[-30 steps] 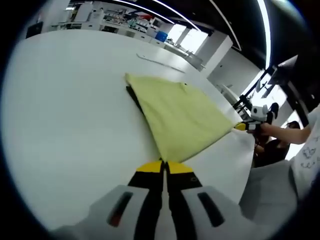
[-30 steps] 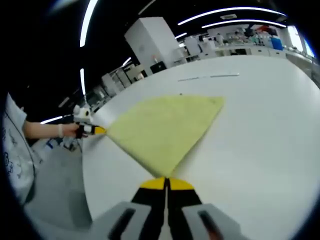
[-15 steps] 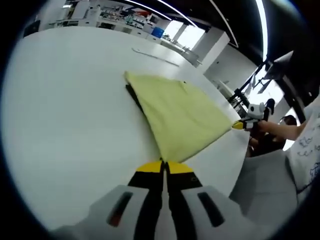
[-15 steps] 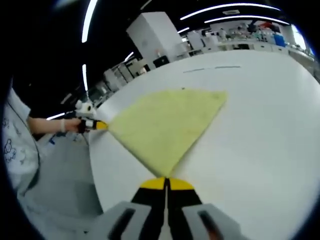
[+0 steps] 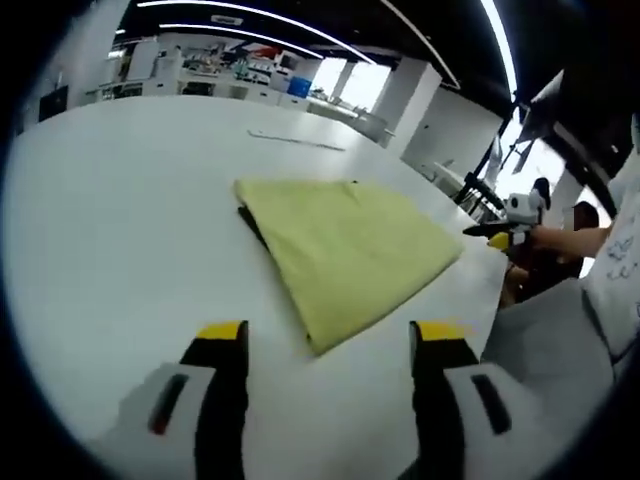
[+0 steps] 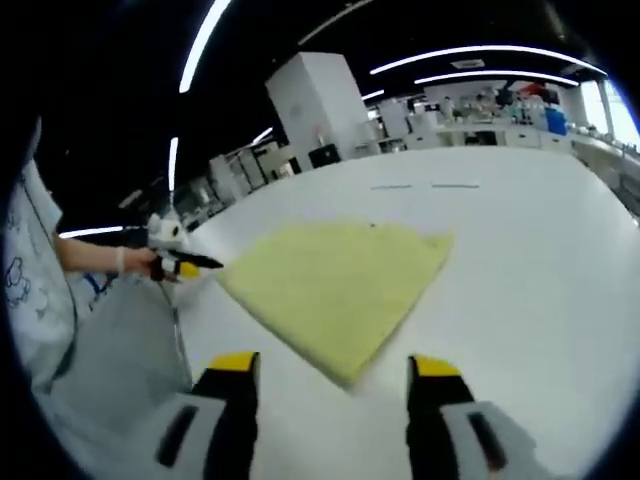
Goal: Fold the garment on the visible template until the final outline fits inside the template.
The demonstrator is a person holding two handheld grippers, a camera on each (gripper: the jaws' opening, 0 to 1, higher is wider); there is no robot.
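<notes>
The folded pale-yellow cloth garment (image 5: 345,245) lies mid-frame on our white table (image 5: 110,220). Our left gripper (image 5: 330,335) and right gripper (image 6: 335,365) stand spread wide, holding nothing.

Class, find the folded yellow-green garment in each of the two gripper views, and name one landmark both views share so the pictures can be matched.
Left gripper view: the folded yellow-green garment lies at centre on the white table, its near corner between the open jaws.
Right gripper view: the garment lies at centre, pointing toward the open jaws.
Shared landmark: the thin line marking on the table beyond the garment.
</notes>
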